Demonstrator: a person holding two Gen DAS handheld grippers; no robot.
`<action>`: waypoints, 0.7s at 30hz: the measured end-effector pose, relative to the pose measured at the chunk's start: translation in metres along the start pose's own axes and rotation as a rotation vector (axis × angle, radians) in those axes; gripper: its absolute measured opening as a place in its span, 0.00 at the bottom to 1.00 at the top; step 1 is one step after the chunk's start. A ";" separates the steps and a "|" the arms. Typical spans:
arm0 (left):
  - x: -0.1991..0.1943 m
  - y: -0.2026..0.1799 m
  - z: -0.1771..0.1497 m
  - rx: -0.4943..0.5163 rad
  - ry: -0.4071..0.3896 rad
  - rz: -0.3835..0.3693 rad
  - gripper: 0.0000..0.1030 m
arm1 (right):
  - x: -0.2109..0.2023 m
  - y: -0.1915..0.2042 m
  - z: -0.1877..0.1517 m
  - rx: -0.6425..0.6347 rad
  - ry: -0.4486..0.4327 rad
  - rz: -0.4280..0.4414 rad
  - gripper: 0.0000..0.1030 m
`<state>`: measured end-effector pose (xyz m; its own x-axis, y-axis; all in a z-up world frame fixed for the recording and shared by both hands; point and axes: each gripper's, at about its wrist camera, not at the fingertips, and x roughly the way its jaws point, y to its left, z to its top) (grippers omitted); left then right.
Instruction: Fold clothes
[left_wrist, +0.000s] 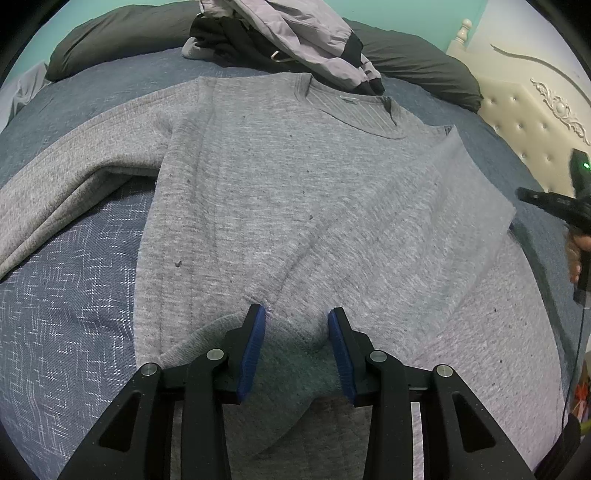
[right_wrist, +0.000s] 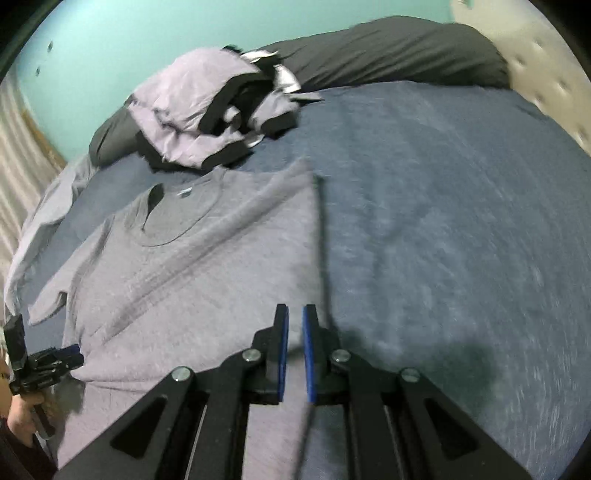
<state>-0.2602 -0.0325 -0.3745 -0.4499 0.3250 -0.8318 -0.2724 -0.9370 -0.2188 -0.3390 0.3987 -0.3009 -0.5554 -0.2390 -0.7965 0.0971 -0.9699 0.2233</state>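
A grey sweater (left_wrist: 295, 192) lies front up on the blue bedspread (left_wrist: 74, 295), neckline away from me. One sleeve is folded across its body, and the ribbed cuff (left_wrist: 291, 369) of that sleeve sits raised between the blue pads of my left gripper (left_wrist: 297, 314), which is shut on it. The other sleeve (left_wrist: 74, 177) trails off to the left. In the right wrist view my right gripper (right_wrist: 295, 310) has its jaws nearly together on the sweater's side edge (right_wrist: 320, 240), which runs in between the pads. That view is blurred. Each gripper also shows in the other's view: the right gripper (left_wrist: 535, 199) and the left gripper (right_wrist: 55, 360).
A heap of lilac and black clothes (left_wrist: 288, 37) lies beyond the neckline, against dark grey pillows (left_wrist: 424, 62). A cream tufted headboard (left_wrist: 535, 110) stands at the right. A person's hand (left_wrist: 576, 254) holds the right gripper. Open bedspread (right_wrist: 461, 221) stretches to the right of the sweater.
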 end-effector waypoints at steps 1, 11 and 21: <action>0.000 0.000 0.001 0.001 0.001 -0.002 0.38 | 0.008 0.002 -0.001 -0.001 0.017 -0.004 0.07; 0.000 0.003 0.001 -0.002 0.005 -0.016 0.39 | 0.039 -0.019 -0.032 0.104 0.095 -0.036 0.02; -0.001 0.012 -0.001 -0.047 0.006 -0.080 0.44 | 0.048 -0.022 -0.026 0.157 0.065 -0.080 0.03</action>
<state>-0.2618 -0.0440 -0.3765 -0.4230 0.3988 -0.8137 -0.2674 -0.9129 -0.3084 -0.3462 0.4078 -0.3589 -0.5010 -0.1684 -0.8489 -0.0785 -0.9680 0.2384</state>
